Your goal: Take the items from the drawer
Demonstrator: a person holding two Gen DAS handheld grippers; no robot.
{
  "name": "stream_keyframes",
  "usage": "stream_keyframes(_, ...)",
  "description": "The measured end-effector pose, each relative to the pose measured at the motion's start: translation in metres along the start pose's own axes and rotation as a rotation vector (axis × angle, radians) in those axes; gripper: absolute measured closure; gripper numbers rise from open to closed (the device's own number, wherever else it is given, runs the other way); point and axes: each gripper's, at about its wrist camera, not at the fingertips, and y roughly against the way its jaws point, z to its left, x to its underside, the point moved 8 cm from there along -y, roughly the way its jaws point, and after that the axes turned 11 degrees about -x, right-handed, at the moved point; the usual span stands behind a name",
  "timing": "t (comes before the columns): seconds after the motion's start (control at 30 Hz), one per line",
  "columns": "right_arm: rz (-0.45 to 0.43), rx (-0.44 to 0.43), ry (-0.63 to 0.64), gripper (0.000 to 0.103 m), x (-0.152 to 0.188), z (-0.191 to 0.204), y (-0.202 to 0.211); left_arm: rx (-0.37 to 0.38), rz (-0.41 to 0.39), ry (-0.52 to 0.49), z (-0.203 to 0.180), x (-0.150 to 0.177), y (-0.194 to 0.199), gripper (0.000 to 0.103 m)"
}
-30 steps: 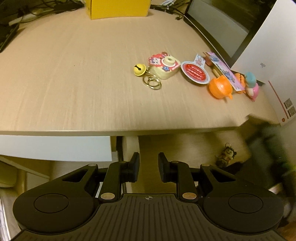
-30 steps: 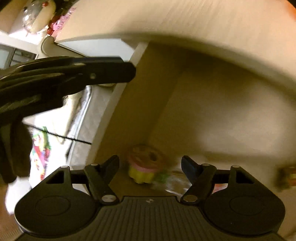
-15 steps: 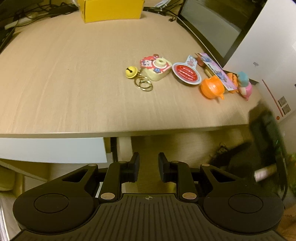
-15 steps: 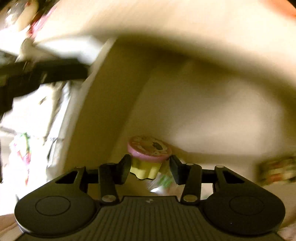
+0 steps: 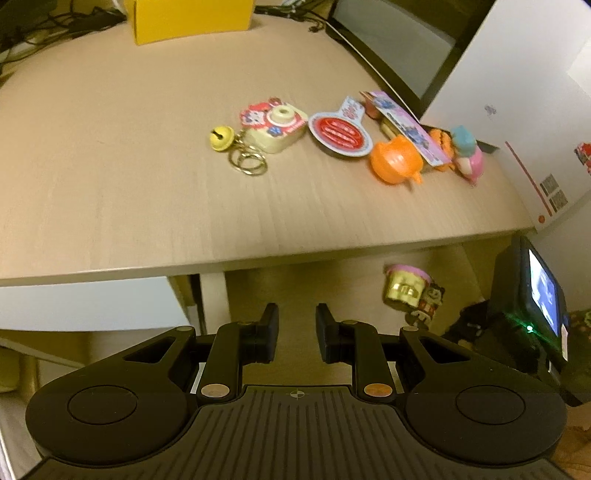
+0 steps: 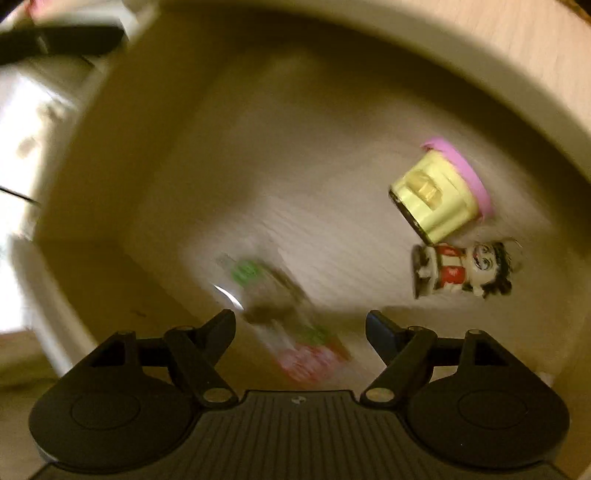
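The open drawer [image 6: 155, 155] holds a yellow cup with a pink lid [image 6: 439, 195], tipped on its side. A small doll figure [image 6: 461, 271] lies just below it. A blurred clear packet with green and red print [image 6: 280, 314] lies on the drawer floor between the fingers of my right gripper [image 6: 301, 328], whose jaws are opening wide and touch nothing. In the left wrist view the cup [image 5: 404, 286] and doll [image 5: 428, 304] show under the tabletop edge. My left gripper [image 5: 295, 328] hovers in front of the drawer, jaws a narrow gap apart, holding nothing.
On the wooden tabletop [image 5: 110, 166] lie a toy camera keychain with a bell [image 5: 273, 129], a red round tag [image 5: 340, 134], an orange toy [image 5: 395, 160] and several small toys. A yellow box [image 5: 192, 18] stands at the back, a white carton [image 5: 517, 92] at the right.
Half a second ago my right jaws stood close around the yellow cup. They have since spread, and the cup lies tipped over at the right beside the doll. The left gripper has barely moved.
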Motion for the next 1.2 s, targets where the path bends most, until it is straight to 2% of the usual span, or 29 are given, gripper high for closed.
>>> stream_keyframes(0.1, -0.032, 0.058, 0.001, 0.027, 0.000, -0.008, 0.001, 0.013, 0.021, -0.022, -0.008, 0.005, -0.007, 0.079)
stream_keyframes(0.13, -0.073, 0.111, 0.006, 0.032, -0.003, -0.014, 0.006, 0.020, 0.030, -0.030, -0.012, 0.007, -0.010, 0.079)
stream_keyframes(0.2, -0.169, 0.216, -0.010, 0.032, -0.006, -0.026, 0.022, 0.036, 0.047, -0.056, -0.021, 0.012, -0.017, 0.079)
stream_keyframes(0.23, -0.234, 0.233, -0.027, 0.032, -0.006, -0.030, 0.033, 0.047, 0.049, -0.073, -0.027, 0.014, -0.020, 0.079)
stream_keyframes(0.3, -0.351, 0.198, -0.075, 0.031, 0.001, -0.035, 0.056, 0.074, 0.046, -0.117, -0.041, 0.019, -0.027, 0.079)
stream_keyframes(0.4, -0.517, 0.180, -0.162, 0.020, 0.027, -0.042, 0.081, 0.110, -0.001, -0.208, -0.067, 0.024, -0.034, 0.079)
stream_keyframes(0.5, -0.724, 0.298, -0.199, 0.011, 0.058, -0.047, 0.097, 0.128, -0.031, -0.288, -0.092, 0.028, -0.043, 0.079)
stream_keyframes(0.53, -0.777, 0.336, -0.213, 0.007, 0.066, -0.048, 0.099, 0.130, -0.017, -0.293, -0.097, 0.030, -0.047, 0.079)
stream_keyframes(0.57, -0.818, 0.363, -0.239, 0.006, 0.087, -0.049, 0.106, 0.134, -0.002, -0.292, -0.101, 0.031, -0.051, 0.079)
stream_keyframes(0.6, -0.843, 0.363, -0.264, 0.006, 0.107, -0.074, 0.132, 0.132, 0.005, -0.289, -0.105, 0.030, -0.054, 0.079)
stream_keyframes(0.63, -0.864, 0.352, -0.279, 0.006, 0.089, -0.079, 0.125, 0.127, 0.005, -0.285, -0.108, 0.029, -0.056, 0.079)
stream_keyframes(0.7, -0.878, 0.332, -0.323, 0.006, 0.093, -0.082, 0.127, 0.116, -0.007, -0.274, -0.111, 0.025, -0.059, 0.079)
stream_keyframes(0.77, -0.881, 0.305, -0.373, 0.006, 0.091, -0.093, 0.108, 0.109, -0.023, -0.259, -0.113, 0.021, -0.062, 0.079)
stream_keyframes(0.83, -0.914, 0.299, -0.395, 0.006, 0.109, -0.096, 0.117, 0.111, -0.028, -0.245, -0.117, 0.017, -0.066, 0.079)
stream_keyframes(0.87, -0.916, 0.300, -0.394, 0.006, 0.126, -0.084, 0.110, 0.110, -0.024, -0.242, -0.121, 0.016, -0.070, 0.079)
stream_keyframes(0.97, -0.900, 0.270, -0.406, 0.006, 0.109, -0.086, 0.102, 0.093, 0.012, -0.254, -0.132, 0.016, -0.085, 0.079)
stream_keyframes(1.03, -0.914, 0.252, -0.418, 0.006, 0.111, -0.091, 0.103, 0.099, 0.030, -0.247, -0.138, 0.016, -0.092, 0.070)
stream_keyframes(1.2, -0.874, 0.210, -0.394, 0.006, 0.106, -0.095, 0.097, 0.086, 0.059, -0.216, -0.151, 0.010, -0.111, 0.071)
